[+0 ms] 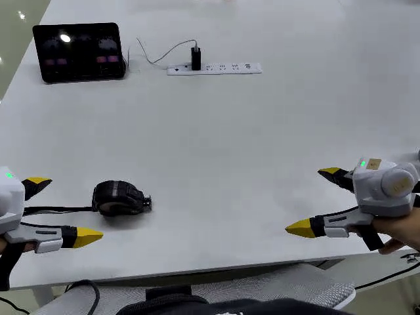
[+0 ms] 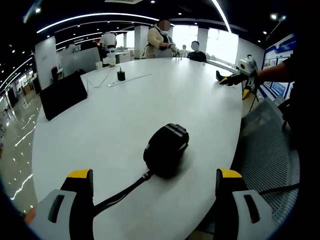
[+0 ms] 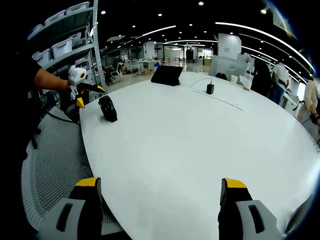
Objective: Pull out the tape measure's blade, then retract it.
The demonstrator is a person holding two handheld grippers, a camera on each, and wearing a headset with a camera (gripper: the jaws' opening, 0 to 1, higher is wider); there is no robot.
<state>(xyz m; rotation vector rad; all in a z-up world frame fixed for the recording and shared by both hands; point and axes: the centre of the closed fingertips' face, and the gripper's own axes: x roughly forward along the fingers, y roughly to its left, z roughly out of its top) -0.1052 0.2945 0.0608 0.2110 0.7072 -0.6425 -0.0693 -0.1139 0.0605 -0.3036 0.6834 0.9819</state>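
A black tape measure point(image 1: 119, 197) lies on the white table point(image 1: 223, 138) near its front left, its strap point(image 1: 59, 210) running left toward my left gripper point(image 1: 62, 209). That gripper stands open just left of it, jaws on either side of the strap. In the left gripper view the tape measure point(image 2: 166, 148) sits a short way ahead, between the yellow fingertips point(image 2: 80, 175). My right gripper point(image 1: 316, 201) is open at the front right, far from the tape measure point(image 3: 107, 108), with nothing between its fingers point(image 3: 234, 186). No blade is drawn out.
A black tablet point(image 1: 80, 51) stands at the back left. A white power strip point(image 1: 214, 68) with a black plug and cable lies at the back centre. A mesh chair back point(image 1: 275, 289) is below the front edge. People stand beyond the table's far end.
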